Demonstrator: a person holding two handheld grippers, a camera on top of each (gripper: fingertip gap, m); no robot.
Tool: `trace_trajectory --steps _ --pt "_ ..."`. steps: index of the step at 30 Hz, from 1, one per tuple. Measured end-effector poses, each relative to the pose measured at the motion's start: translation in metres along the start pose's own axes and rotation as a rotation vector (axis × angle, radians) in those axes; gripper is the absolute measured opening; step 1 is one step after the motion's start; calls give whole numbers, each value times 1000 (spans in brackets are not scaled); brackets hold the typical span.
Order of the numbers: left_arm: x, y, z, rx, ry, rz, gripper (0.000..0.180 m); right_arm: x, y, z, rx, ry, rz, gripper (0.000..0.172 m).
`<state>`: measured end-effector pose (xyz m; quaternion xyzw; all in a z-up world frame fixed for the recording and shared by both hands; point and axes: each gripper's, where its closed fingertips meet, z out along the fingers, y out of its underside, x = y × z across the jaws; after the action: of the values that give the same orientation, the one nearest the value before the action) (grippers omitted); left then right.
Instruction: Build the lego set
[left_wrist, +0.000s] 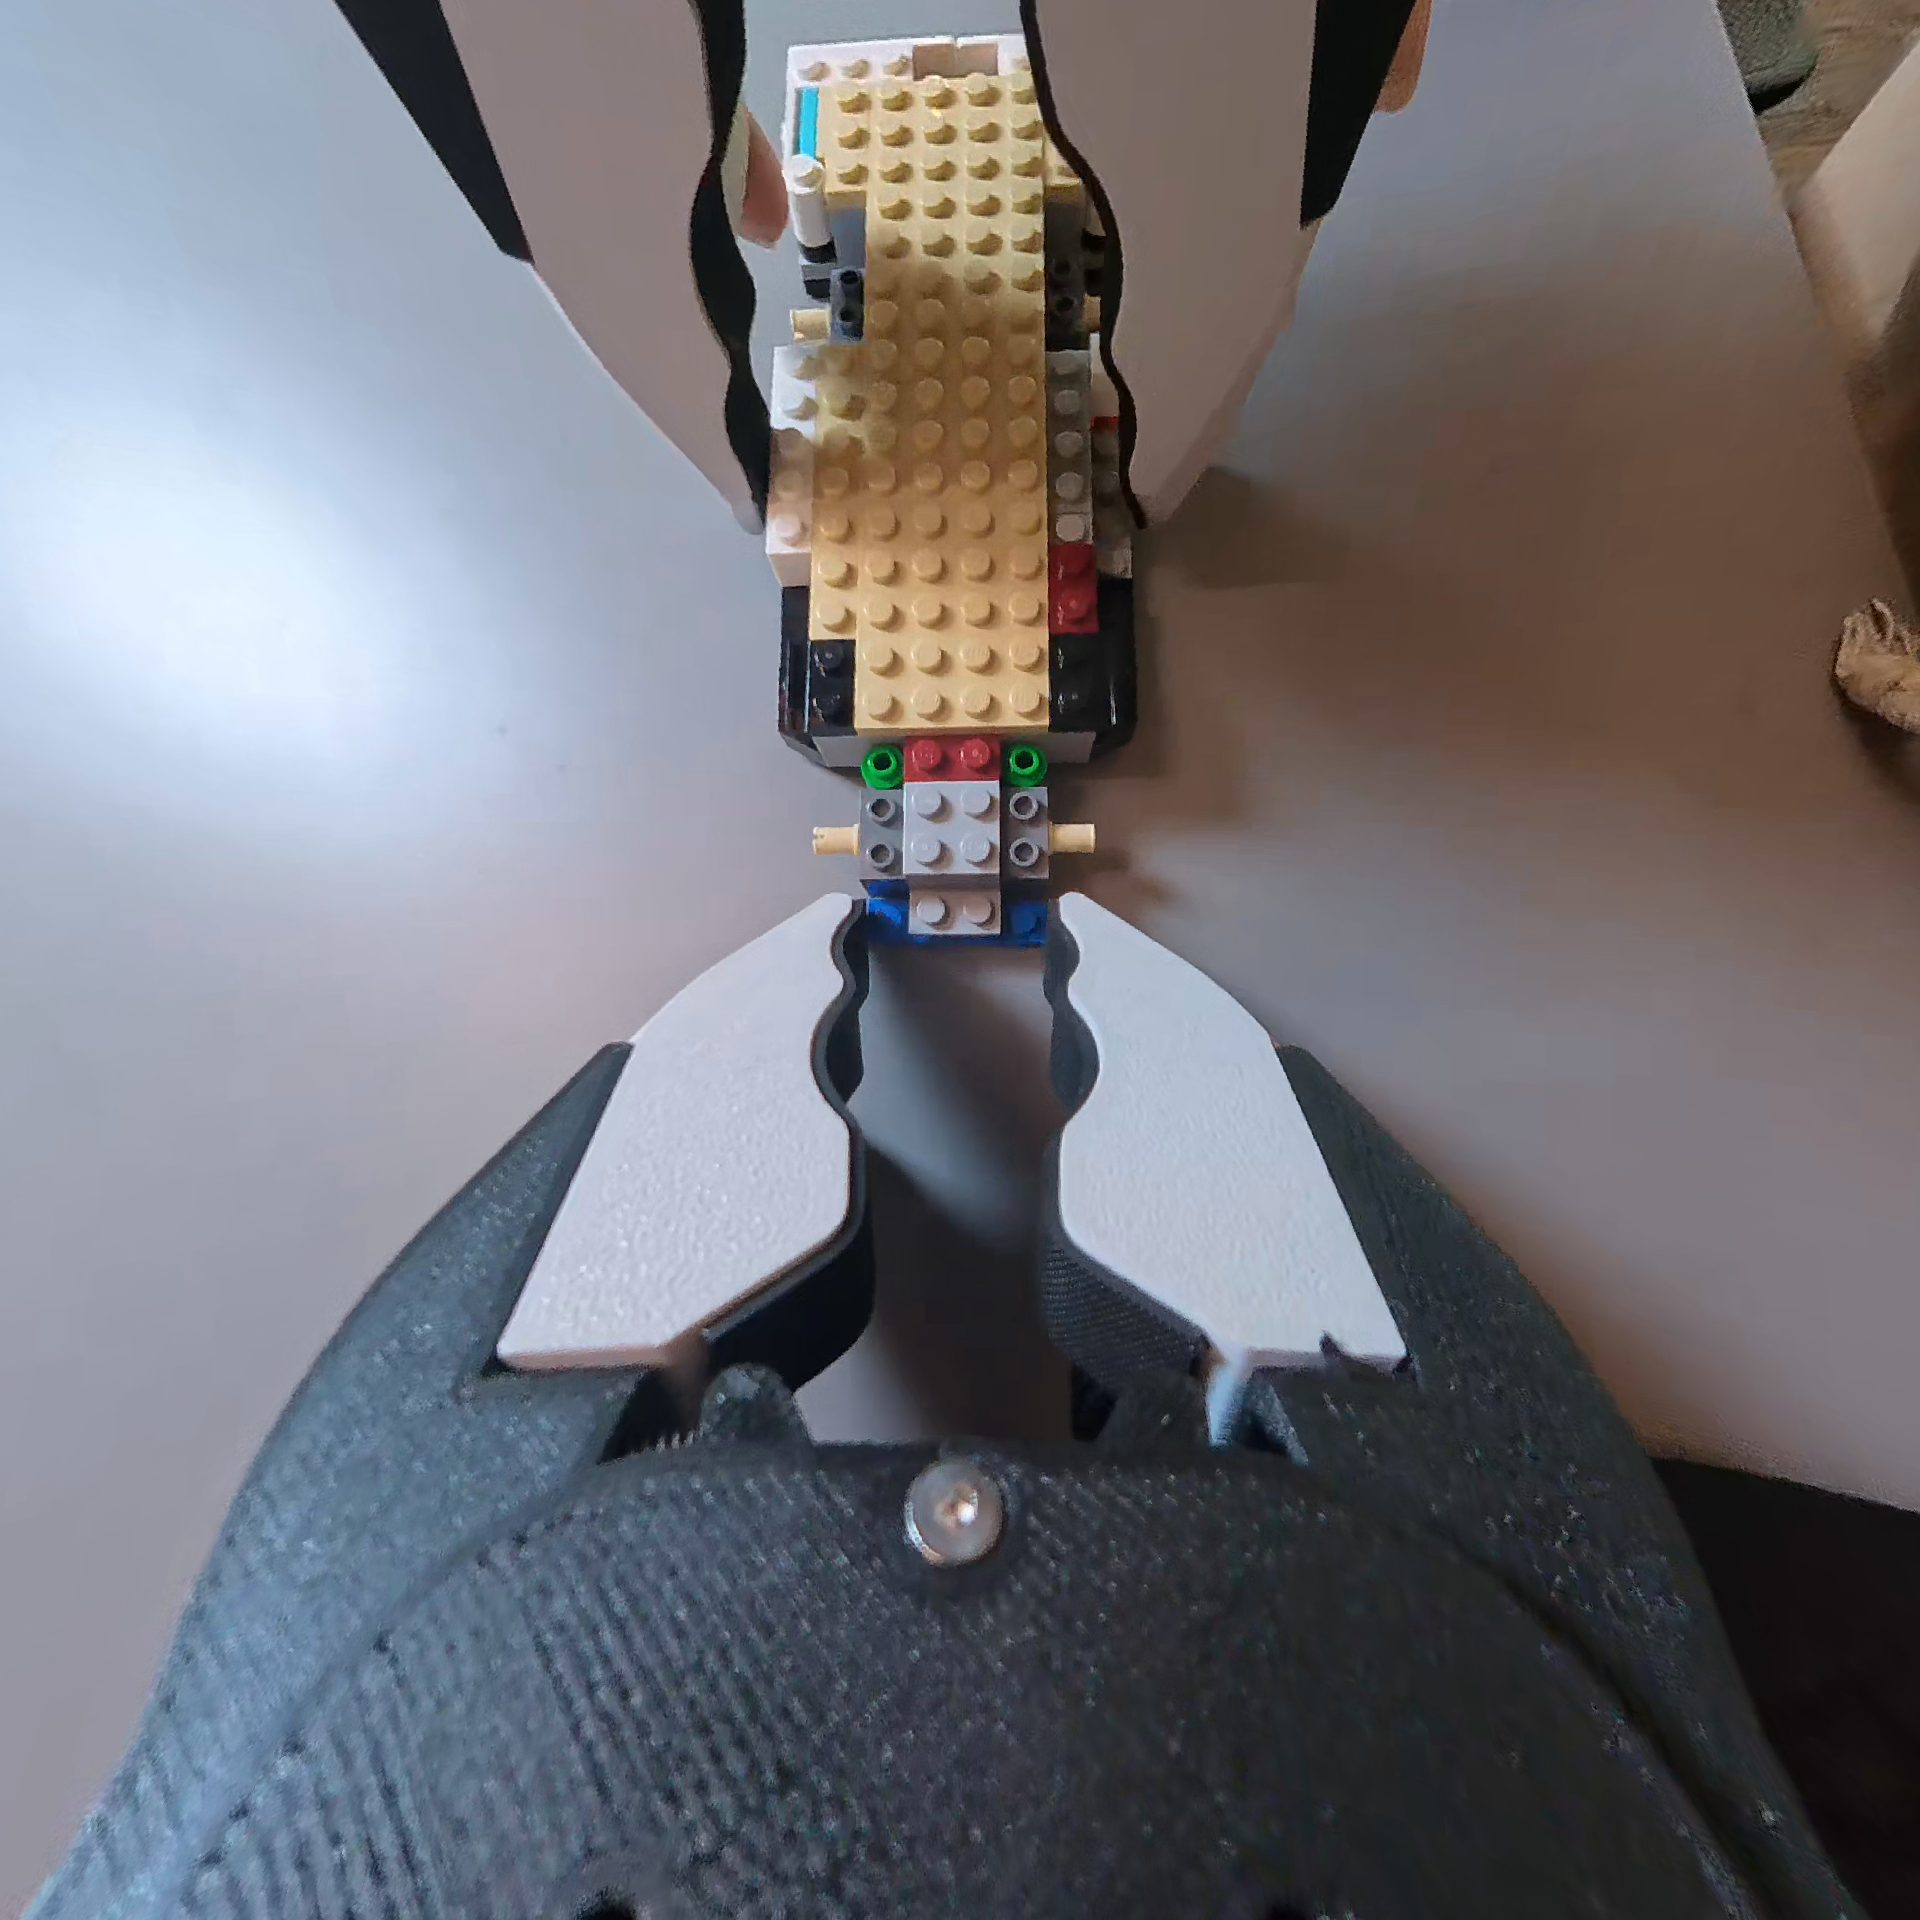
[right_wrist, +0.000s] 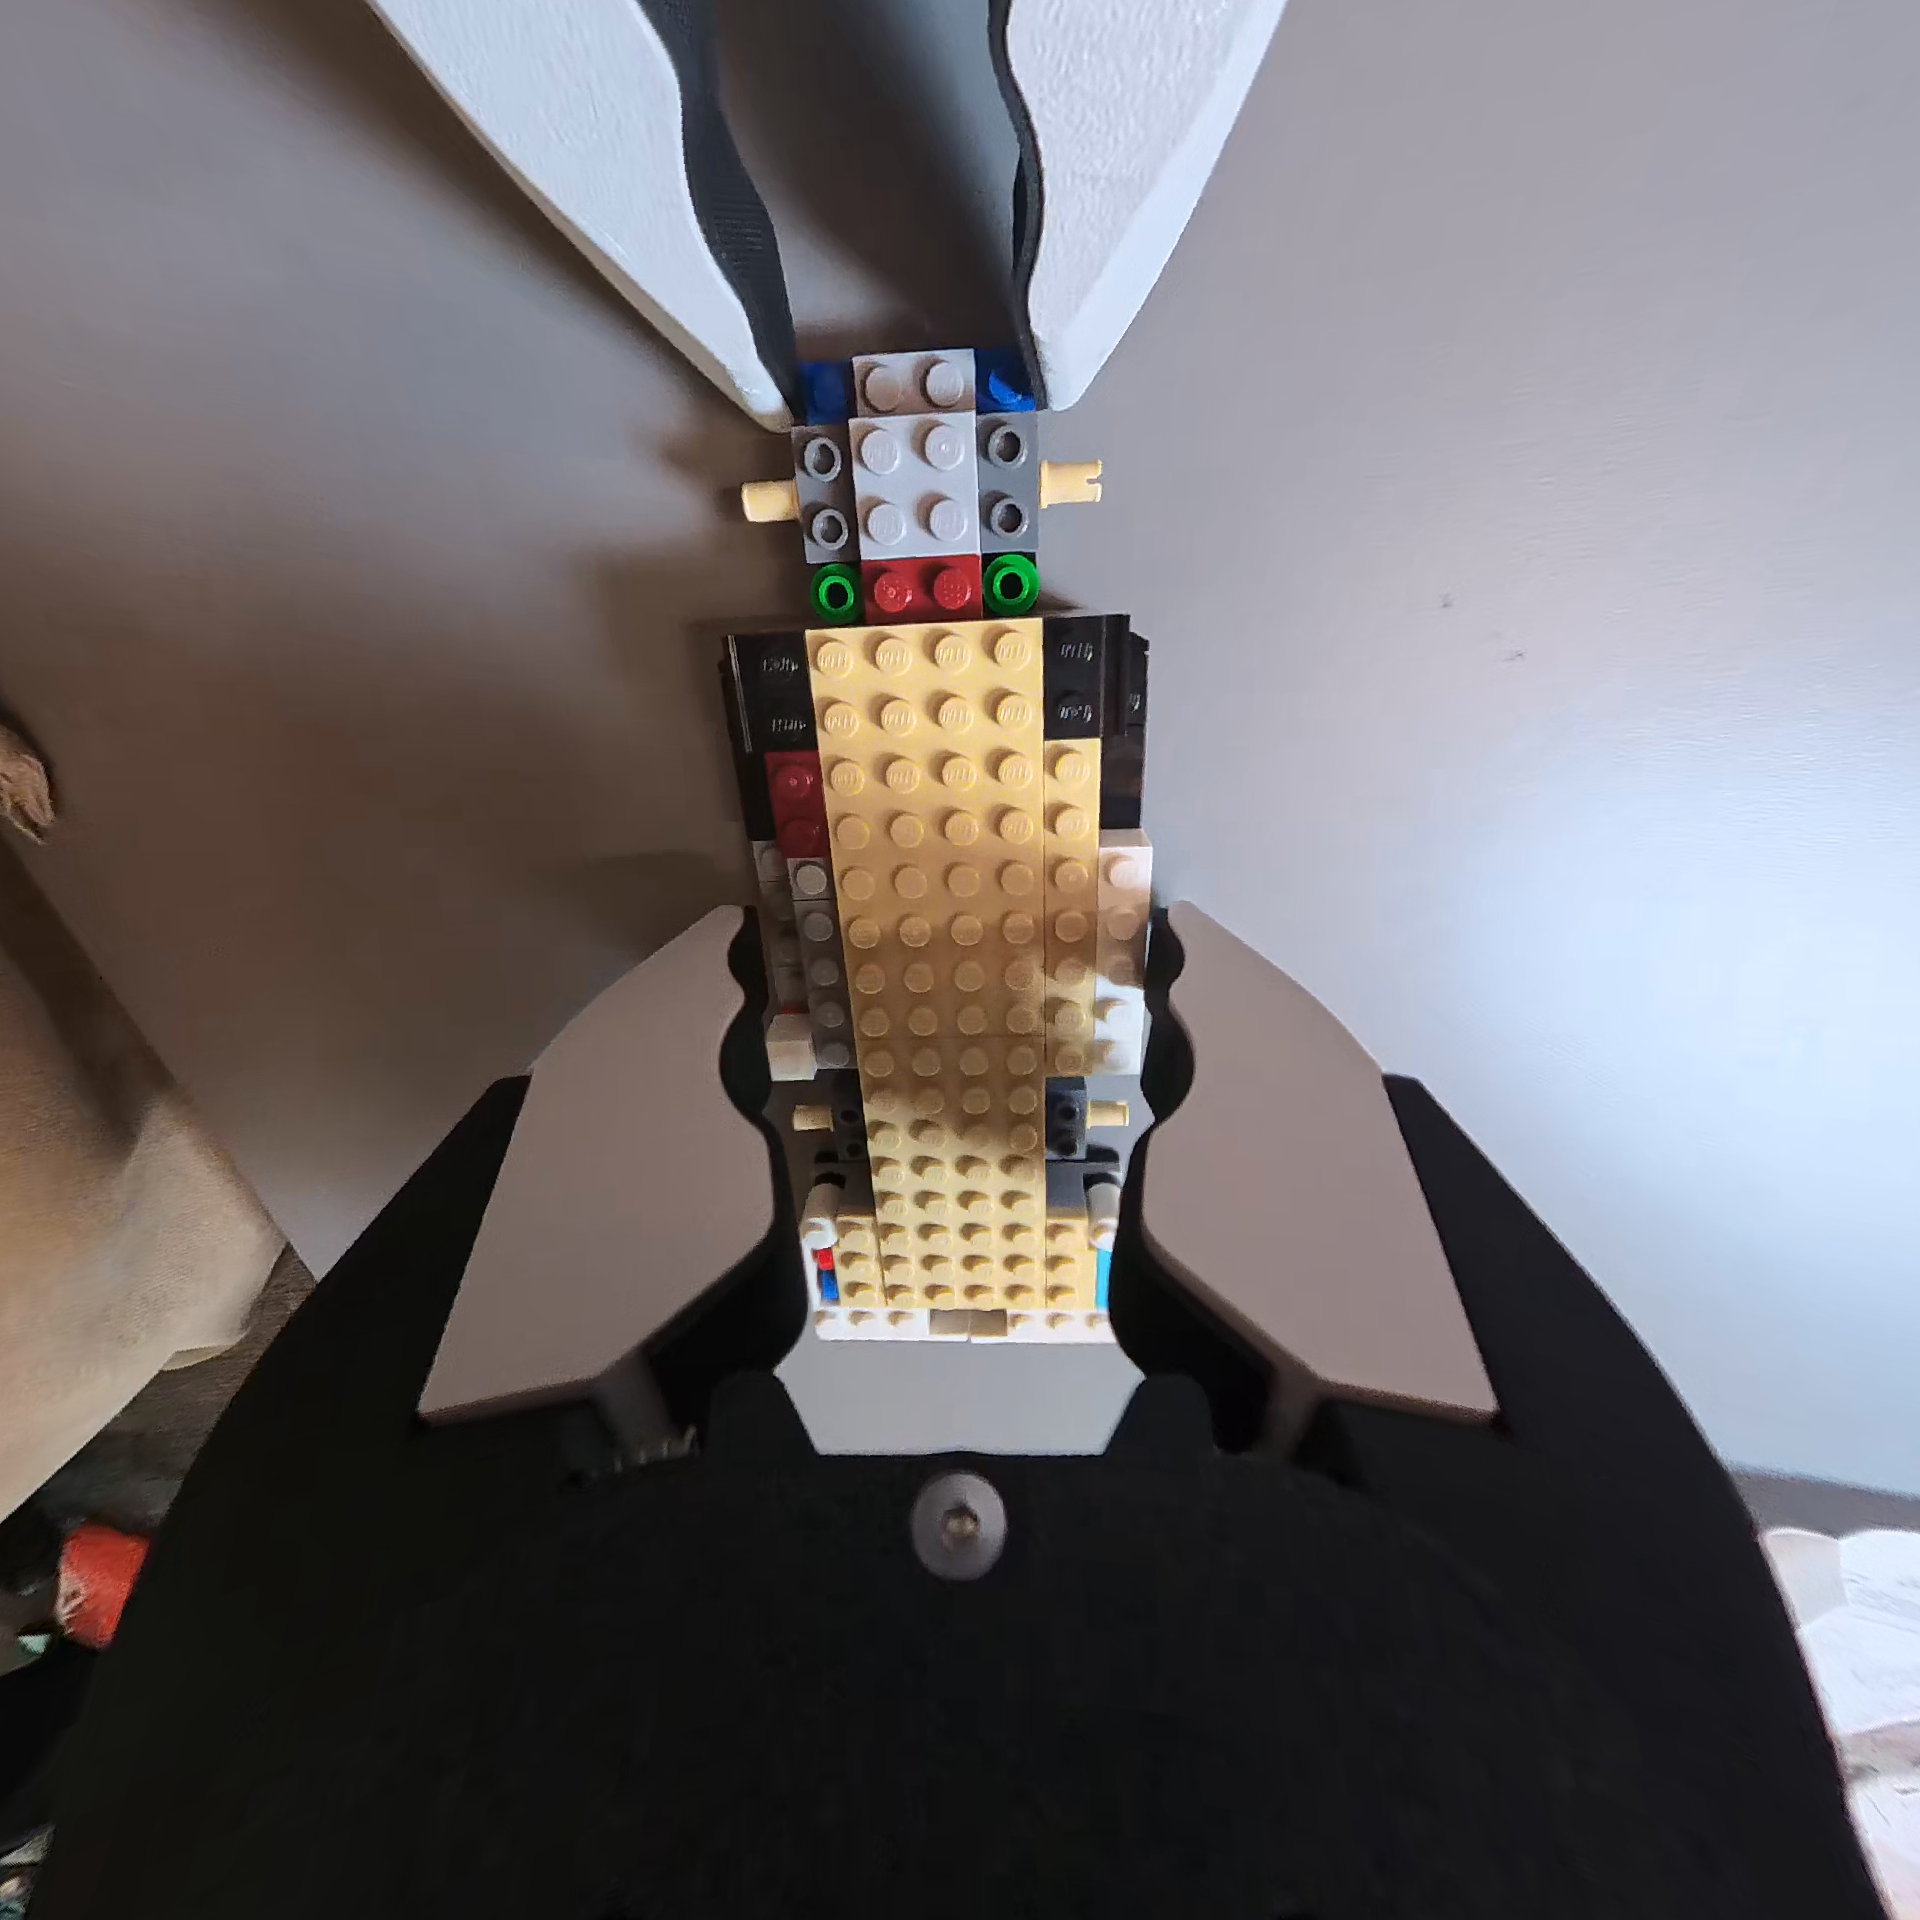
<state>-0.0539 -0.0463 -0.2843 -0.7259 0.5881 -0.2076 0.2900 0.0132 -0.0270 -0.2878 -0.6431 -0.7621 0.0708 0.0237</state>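
Each view is taken from just behind and above its own gripper, angled steeply down at a grey table (left_wrist: 312, 623). The two cameras are faced toward each other from opposite ends of a long brick model (left_wrist: 935, 416) (right_wrist: 935, 935). The model, table and opposite gripper are shared at close range.

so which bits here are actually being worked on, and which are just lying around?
Being handled:
- brick model
- left hand-held gripper, closed on the model's blue end
- right hand-held gripper, closed around the model's wide end

Lying about:
- crumpled scrap at the table edge
- red object off the table
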Motion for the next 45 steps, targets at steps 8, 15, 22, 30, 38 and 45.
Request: trace_trajectory --steps 8,15,22,30,38,45 --pt "3 1 -1 14 -44 -22 32 -1 -1 1 -6 -17 -44 69" --pt "3 1 -1 15 -48 -29 36 -1 -1 1 -9 -15 -51 69" --pt "4 6 -6 39 -63 -42 41 -5 4 -4 69 -22 -42 78" --pt "4 3 -1 -9 -31 -56 39 0 6 2 51 16 -90 73" --pt "2 2 0 -19 -37 -56 32 1 6 2 45 15 -119 71" --pt "0 1 0 1 -88 -76 32 5 4 2 42 8 -152 71"
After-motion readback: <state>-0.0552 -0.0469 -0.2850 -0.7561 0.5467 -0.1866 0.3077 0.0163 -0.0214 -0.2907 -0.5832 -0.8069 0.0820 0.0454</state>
